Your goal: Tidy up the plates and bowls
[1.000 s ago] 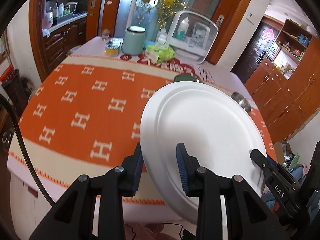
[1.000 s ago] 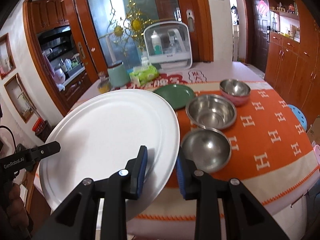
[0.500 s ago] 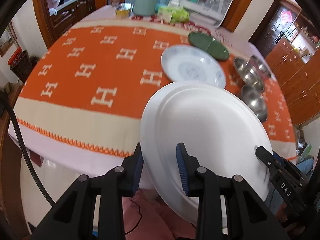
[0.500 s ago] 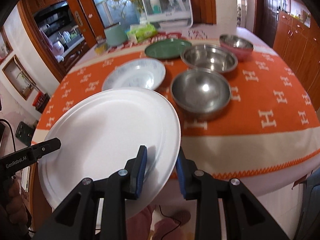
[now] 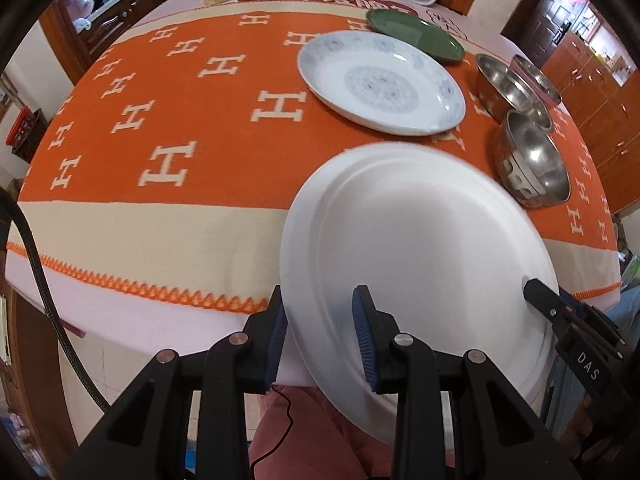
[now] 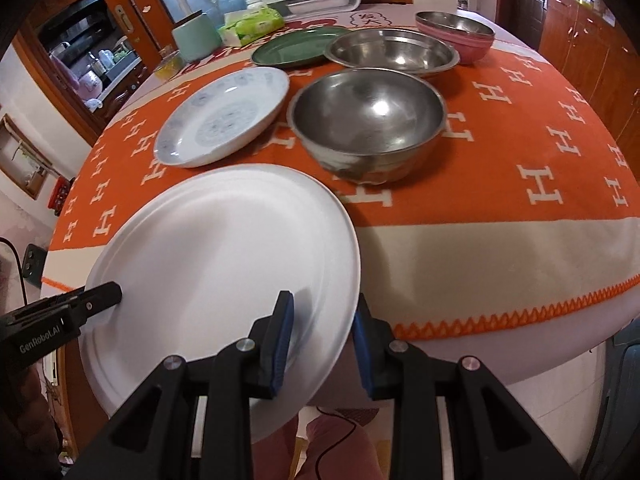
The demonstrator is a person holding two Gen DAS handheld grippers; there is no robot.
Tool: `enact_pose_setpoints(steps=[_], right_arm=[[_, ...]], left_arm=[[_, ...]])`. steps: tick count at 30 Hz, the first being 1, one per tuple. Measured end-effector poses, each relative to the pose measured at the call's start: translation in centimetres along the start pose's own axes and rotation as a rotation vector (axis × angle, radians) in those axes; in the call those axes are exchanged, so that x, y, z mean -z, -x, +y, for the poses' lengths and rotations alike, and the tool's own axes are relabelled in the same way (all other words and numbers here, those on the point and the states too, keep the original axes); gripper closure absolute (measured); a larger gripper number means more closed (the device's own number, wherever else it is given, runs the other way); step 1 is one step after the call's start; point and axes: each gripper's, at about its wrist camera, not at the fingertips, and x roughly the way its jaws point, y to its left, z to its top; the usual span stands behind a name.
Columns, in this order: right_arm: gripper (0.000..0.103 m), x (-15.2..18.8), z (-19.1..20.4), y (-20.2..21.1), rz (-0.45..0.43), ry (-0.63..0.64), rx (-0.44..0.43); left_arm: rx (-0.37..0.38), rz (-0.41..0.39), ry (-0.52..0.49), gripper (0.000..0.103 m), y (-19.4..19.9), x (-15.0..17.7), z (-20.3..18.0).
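Orange H-patterned tablecloth (image 5: 168, 120), wooden cabinets (image 6: 580, 40), kitchen doorway (image 6: 92, 64)

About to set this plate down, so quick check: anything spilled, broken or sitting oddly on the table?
Nothing stands out. The white plate is held off the table edge by both tongs, left and right. The patterned plate, green plate and steel bowls sit upright on the cloth, with no spills or cracks visible.

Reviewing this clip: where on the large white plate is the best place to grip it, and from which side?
On the thin rim, edge-on from the near side, a finger above and below. The white plate is wide, flat and tilted, so only its rim fits between fingers. Both grippers do this: left gripper and right gripper on opposite edges.
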Motion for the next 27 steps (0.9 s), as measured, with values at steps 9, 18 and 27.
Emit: enact_pose_setpoints(steps=[9, 18, 27], right_arm=[[0.074, -0.5, -1.2, -1.4, 0.015, 0.002, 0.006], [0.073, -1.0, -1.3, -1.4, -0.007, 0.061, 0.017], [0.054, -1.8, -1.4, 0.4, -0.020, 0.060, -0.003]], left_arm=[[-0.007, 0.039, 0.018, 0.072, -2.2, -0.6, -0.9], [-0.043, 0.027, 0.027, 0.068, -2.3, -0.7, -1.2], [-0.058, -0.025, 0.014, 0.047, 0.7, -1.5, -2.3]])
